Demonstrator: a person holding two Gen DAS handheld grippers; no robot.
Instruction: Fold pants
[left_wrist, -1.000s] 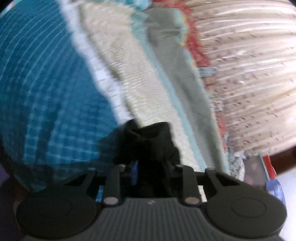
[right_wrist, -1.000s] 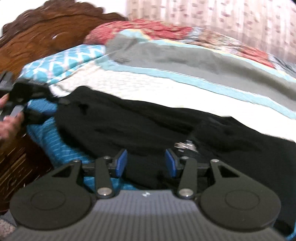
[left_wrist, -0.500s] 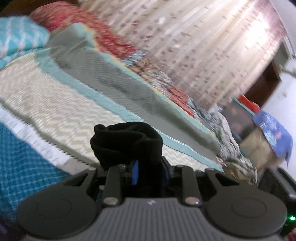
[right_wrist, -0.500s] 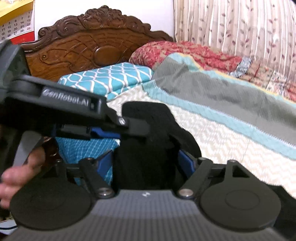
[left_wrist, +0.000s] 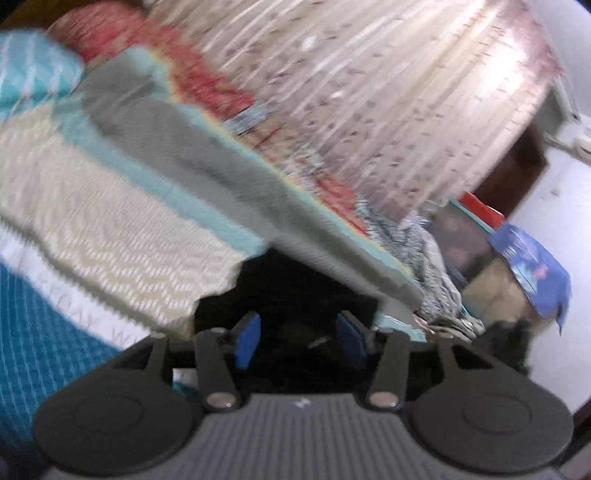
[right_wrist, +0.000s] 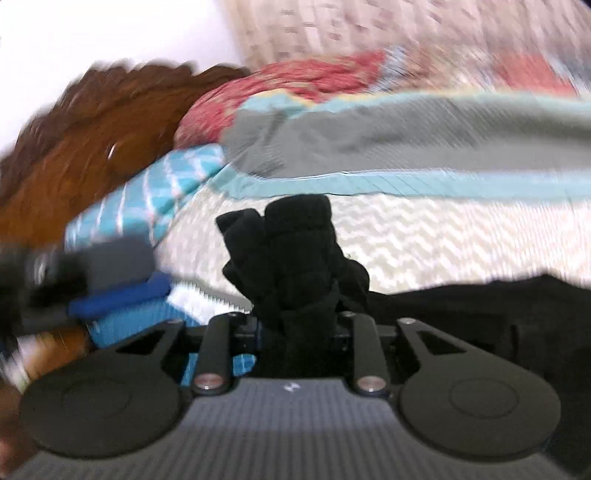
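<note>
Since the earlier frame my left claw (left_wrist: 298, 341) let the black pants (right_wrist: 295, 258) go, jaws opening; my right claw (right_wrist: 297, 328), blurred, was seemingly closing on them over the bed (right_wrist: 424, 236).

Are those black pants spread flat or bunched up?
Bunched up. In the right wrist view a wad of the black pants stands up between the closing right gripper jaws; the rest trails off right over the bedspread.
</note>
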